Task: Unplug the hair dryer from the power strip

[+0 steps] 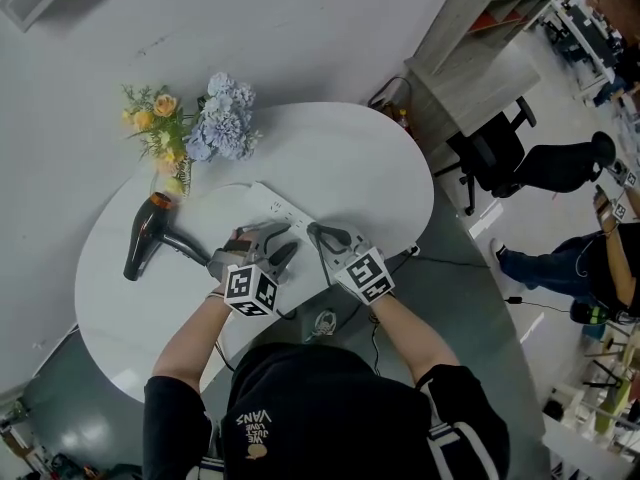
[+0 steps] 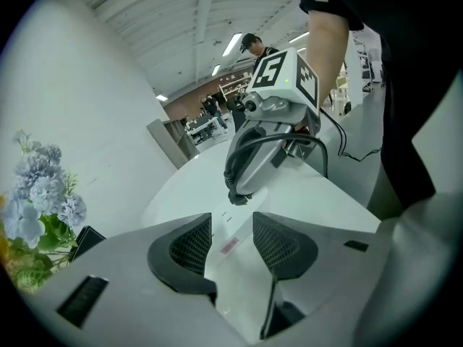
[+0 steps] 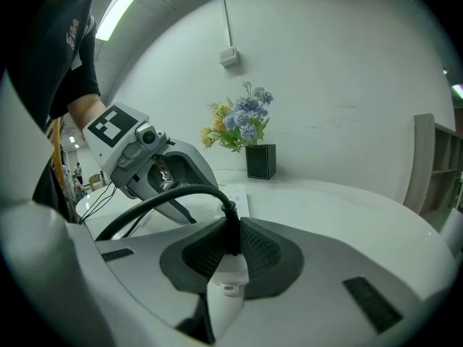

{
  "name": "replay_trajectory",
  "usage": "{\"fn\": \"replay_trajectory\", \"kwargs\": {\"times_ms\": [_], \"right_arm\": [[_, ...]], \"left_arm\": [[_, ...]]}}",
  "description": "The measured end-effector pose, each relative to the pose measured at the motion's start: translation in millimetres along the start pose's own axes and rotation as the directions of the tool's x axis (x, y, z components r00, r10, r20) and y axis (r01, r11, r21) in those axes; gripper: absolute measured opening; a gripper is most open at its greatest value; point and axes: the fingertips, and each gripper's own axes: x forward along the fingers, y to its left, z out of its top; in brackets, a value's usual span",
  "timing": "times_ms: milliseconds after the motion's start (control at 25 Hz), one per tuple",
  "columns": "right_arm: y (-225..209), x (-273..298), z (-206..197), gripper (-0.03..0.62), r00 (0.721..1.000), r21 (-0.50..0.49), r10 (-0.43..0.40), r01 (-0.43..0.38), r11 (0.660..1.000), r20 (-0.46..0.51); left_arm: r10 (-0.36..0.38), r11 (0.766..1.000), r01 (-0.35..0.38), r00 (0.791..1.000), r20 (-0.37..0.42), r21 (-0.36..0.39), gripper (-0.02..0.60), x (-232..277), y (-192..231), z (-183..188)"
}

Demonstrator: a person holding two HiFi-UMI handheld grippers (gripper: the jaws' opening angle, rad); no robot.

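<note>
Right gripper (image 3: 230, 250) pinches stiff plug (image 3: 231, 228), below limp cord (image 3: 159, 201). Left gripper (image 2: 231, 238) fingers spread over power strip (image 1: 283, 208): light, probably lifts unless pinned.

Right of the right gripper (image 3: 231, 248) the table (image 1: 385, 168) lies bare; flowers (image 1: 222, 118) and hair dryer (image 1: 150, 233) crowd the left gripper's (image 2: 231, 241) left.
</note>
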Motion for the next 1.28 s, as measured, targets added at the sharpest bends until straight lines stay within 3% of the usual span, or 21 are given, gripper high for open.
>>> {"fn": "replay_trajectory", "kwargs": {"times_ms": [240,640,840,1280], "right_arm": [[0,0,-1,0.074,1.000,0.006,-0.004,0.004,1.000,-0.002],[0,0,0,0.074,1.000,0.019,-0.008,0.009,1.000,-0.021],[1,-1,0,0.074,0.999,0.022,-0.007,0.008,1.000,-0.039],[0,1,-5,0.071,0.996,0.023,-0.050,0.052,0.998,-0.072]], "left_arm": [[-0.066,0.991,0.073,0.995,-0.071,0.108,0.192,13,-6,-10],[-0.109,0.970,0.138,0.982,-0.152,0.199,0.189,20,-11,-23],[-0.134,0.959,0.175,0.973,-0.187,0.224,0.178,19,-12,-22],[-0.115,0.965,0.155,0.974,-0.194,0.210,0.152,21,-9,-25]]}}
